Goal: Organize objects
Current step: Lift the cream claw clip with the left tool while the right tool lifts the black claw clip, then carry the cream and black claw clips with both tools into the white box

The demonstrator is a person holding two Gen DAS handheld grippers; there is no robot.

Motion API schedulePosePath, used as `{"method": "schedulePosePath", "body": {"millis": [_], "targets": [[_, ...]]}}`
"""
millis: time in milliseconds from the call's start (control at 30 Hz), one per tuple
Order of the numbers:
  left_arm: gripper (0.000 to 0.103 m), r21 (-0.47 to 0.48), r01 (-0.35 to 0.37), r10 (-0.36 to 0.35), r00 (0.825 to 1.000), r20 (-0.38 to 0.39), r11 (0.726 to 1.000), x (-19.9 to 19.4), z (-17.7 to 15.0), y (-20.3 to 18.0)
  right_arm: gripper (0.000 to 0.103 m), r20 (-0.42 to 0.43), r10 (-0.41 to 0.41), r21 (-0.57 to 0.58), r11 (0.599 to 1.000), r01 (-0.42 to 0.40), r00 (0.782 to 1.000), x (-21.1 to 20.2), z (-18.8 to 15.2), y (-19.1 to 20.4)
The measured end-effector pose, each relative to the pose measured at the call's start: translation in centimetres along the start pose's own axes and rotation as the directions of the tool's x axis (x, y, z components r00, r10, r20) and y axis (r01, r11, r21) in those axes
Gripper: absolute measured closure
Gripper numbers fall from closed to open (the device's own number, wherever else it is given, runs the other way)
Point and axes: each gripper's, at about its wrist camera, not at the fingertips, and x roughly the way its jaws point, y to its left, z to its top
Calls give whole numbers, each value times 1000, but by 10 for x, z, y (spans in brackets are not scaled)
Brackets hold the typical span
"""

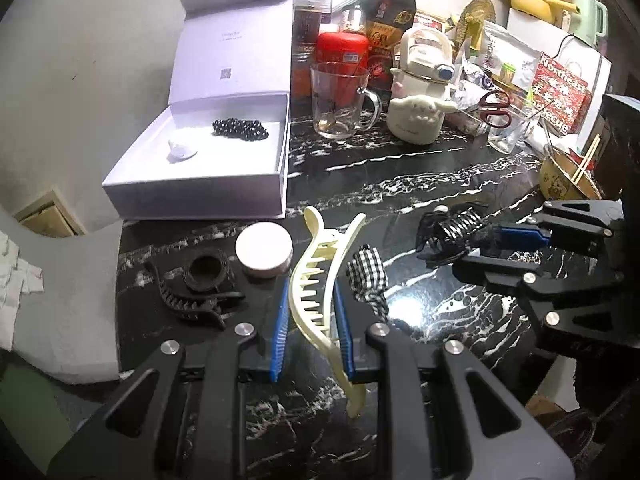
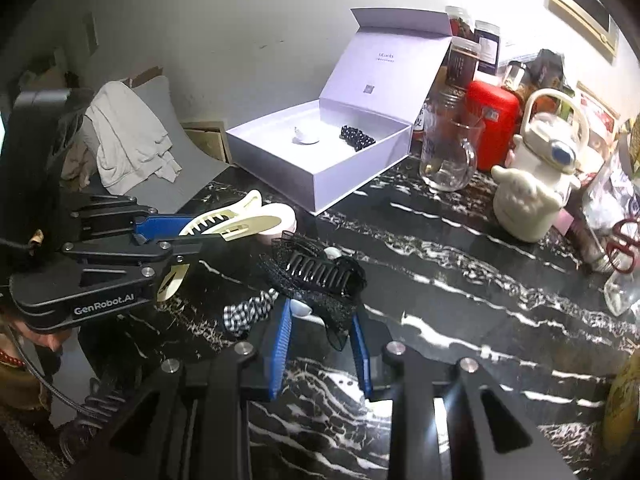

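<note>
Two grippers are each holding a hair clip above the black marble table with white streaks. The left gripper has its blue pads squeezed on a long cream plastic claw clip with teeth. It holds the clip by the middle, so the clip probably will not tip or slip out. The right gripper is clamped on a black claw clip with a black net bow. It pinches the soft net under the clip, maybe because that part is easy to grab.

Both clips are up in the air, not on the table. I think they are going to the white cardboard box with its lid standing open. The box sits at the back left edge of the table, near both grippers. Its lid is up so things can be dropped in from above. A string of shiny black beads and a small white thing already lie inside, so tidying has begun.

More things wait on the table near the grippers: a black-and-white checked cloth hair tie, a round pink jar with a white lid and a flat black claw clip. These look like the next ones to put away
</note>
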Motion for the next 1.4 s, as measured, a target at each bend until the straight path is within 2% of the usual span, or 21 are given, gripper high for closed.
{"method": "schedulePosePath", "body": {"millis": [667, 767, 1400], "targets": [[82, 24, -9, 8, 999, 48, 1000, 19, 79, 39, 75, 14, 53, -90, 995, -52, 998, 39, 86, -13], [82, 19, 4, -5, 999, 51, 1000, 24, 89, 46, 75, 14, 82, -84, 993, -80, 997, 46, 96, -17], [82, 0, -41, 41, 996, 79, 999, 57, 141, 72, 75, 26, 79, -124, 989, -75, 997, 83, 155, -45]]}}
